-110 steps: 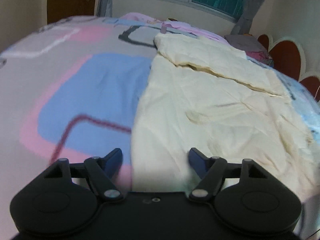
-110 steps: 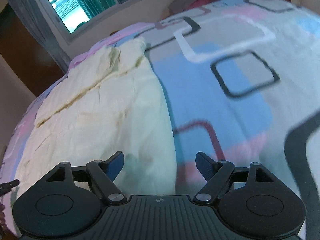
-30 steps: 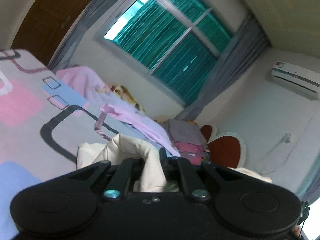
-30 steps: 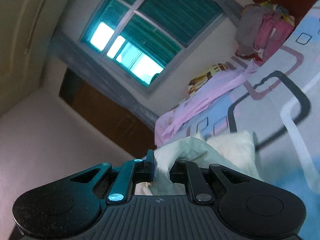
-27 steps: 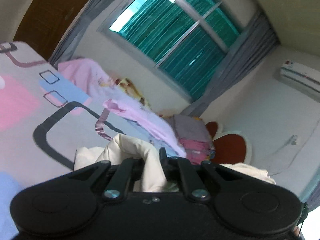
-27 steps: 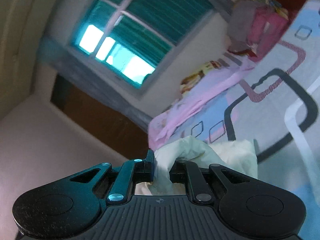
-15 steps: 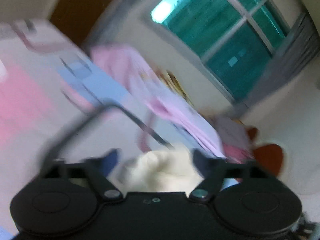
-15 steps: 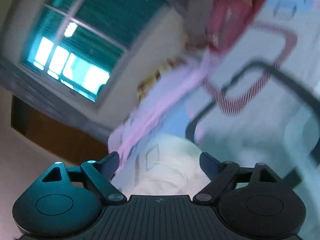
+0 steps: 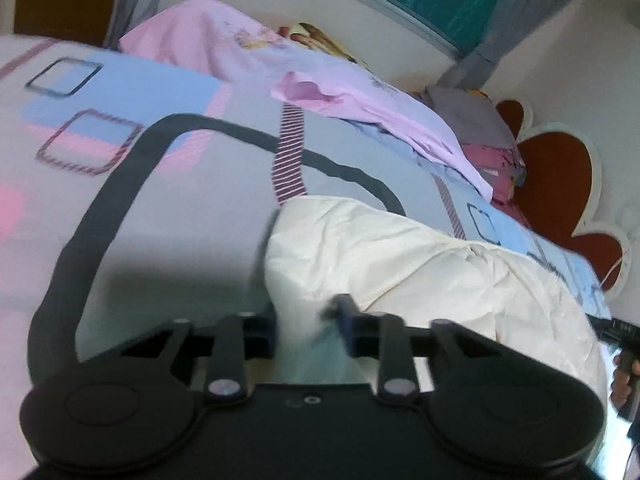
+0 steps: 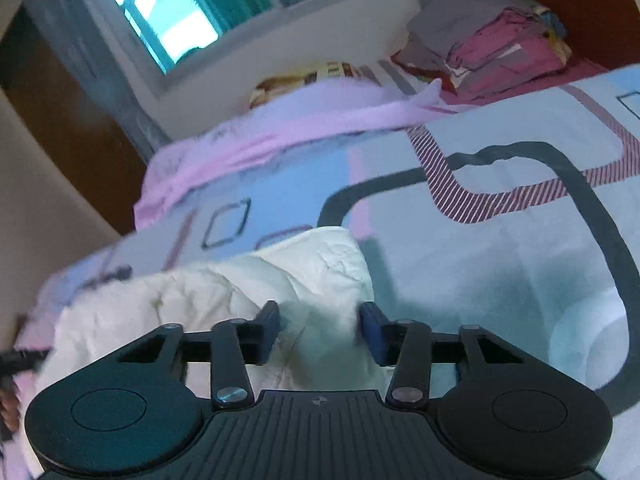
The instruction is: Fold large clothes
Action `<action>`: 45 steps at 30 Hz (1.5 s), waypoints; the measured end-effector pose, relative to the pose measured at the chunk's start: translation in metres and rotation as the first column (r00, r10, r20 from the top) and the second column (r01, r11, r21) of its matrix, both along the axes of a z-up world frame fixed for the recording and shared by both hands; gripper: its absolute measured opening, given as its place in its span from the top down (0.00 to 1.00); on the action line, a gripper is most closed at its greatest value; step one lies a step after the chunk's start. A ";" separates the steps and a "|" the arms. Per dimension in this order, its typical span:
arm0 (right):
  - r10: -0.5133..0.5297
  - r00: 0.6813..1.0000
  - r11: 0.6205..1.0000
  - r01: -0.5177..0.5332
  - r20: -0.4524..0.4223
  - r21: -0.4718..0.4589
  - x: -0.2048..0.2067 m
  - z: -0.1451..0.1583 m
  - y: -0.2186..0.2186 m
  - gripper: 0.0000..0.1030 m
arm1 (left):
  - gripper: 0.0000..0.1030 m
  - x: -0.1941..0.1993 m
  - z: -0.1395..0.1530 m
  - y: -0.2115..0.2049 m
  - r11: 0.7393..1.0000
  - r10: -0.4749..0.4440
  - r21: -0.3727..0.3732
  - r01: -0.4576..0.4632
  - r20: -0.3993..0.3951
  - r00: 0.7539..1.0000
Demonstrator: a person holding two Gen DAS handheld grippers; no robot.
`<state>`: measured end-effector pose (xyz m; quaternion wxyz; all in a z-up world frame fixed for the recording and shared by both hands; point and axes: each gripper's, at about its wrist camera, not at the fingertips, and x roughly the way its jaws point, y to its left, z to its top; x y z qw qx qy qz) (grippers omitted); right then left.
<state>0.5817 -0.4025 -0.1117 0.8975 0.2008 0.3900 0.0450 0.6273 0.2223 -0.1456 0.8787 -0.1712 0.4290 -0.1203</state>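
Both grippers have come down from facing the window to the bed, and their jaws, wide half a second ago, have just been closing. The left gripper and right gripper now have narrow jaws with the big cream cotton garment between them; I cannot tell if they pinch. It lies folded on the patterned bedsheet, from 12 to 3 o'clock of the left gripper. Next, I think: grab and fold again.

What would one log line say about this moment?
left gripper: jaws just closing, cream fabric garment between | right gripper: same | garment: heaped on patterned bedsheet
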 end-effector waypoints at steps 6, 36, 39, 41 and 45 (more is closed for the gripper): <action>-0.079 0.996 0.996 0.080 0.038 -0.043 0.002 -0.002 -0.007 0.23 | 0.75 -0.008 0.008 -0.002 0.998 0.009 0.069 -0.016 0.103 0.995; -0.090 0.996 0.991 0.090 0.003 -0.095 0.013 -0.031 0.006 0.85 | 0.65 0.022 -0.014 -0.012 0.989 -0.008 0.146 -0.009 0.113 0.994; -0.151 0.980 0.979 0.166 0.126 -0.118 -0.022 -0.003 -0.001 0.28 | 0.23 -0.014 0.012 -0.002 0.975 0.065 0.192 -0.109 0.224 0.972; -0.120 0.978 0.985 0.139 0.174 -0.104 -0.050 0.012 0.000 0.28 | 0.27 -0.048 0.028 0.008 0.974 0.084 0.177 -0.138 0.279 0.957; -0.011 0.970 0.990 0.044 0.244 -0.131 -0.084 0.035 0.030 0.41 | 0.30 -0.111 0.048 -0.002 0.989 0.088 0.086 -0.123 0.336 0.938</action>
